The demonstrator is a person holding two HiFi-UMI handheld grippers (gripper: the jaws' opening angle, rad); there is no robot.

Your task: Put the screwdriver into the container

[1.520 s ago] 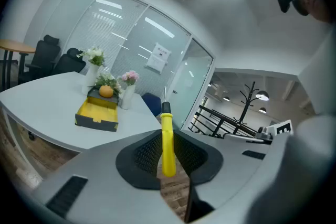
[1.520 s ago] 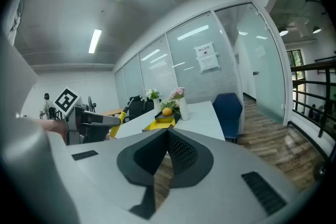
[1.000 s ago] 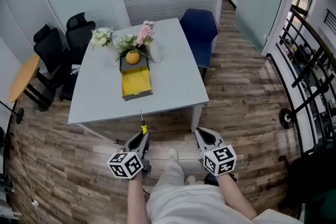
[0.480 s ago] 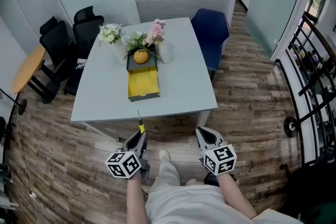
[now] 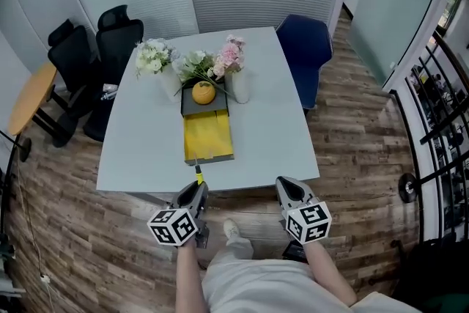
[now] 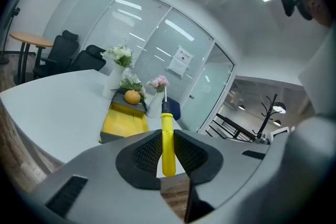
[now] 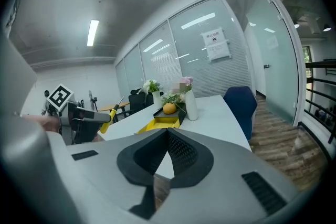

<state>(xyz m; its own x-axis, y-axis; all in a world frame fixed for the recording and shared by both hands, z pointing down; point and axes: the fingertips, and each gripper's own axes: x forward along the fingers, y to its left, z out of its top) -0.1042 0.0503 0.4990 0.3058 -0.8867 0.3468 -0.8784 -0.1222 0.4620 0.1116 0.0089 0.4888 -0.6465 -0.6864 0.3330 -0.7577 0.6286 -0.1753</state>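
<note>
1. Just short of the container (image 5: 207,137), about at the table's near edge, the left gripper (image 5: 197,192) is clenched on the screwdriver (image 5: 198,177) by its yellow handle. The shaft points ahead toward the container's near end.
2. Level with it, to the right of the container's line, the right gripper (image 5: 284,190) has its jaws pressed together on nothing.
3. By my reading the carry is in hand: the tool is gripped but not yet inside. The next move calls for reaching forward until the tool hangs over the yellow tray, lowering it lengthwise, then letting go.
4. That container lies on a pale grey table (image 5: 139,150), close to its near edge, with its long side running away from the person.
5. At the container's far end, a dark section holds an orange (image 5: 204,92).
6. Flanking that far end stand vases of white flowers (image 5: 152,55) and pink flowers (image 5: 231,53).
7. Farther off, a blue chair (image 5: 304,55) sits beyond and right of the container, and black office chairs (image 5: 110,40) sit beyond and left. A wood-plank floor (image 5: 73,231) lies all round, and glass partitions stand behind.
</note>
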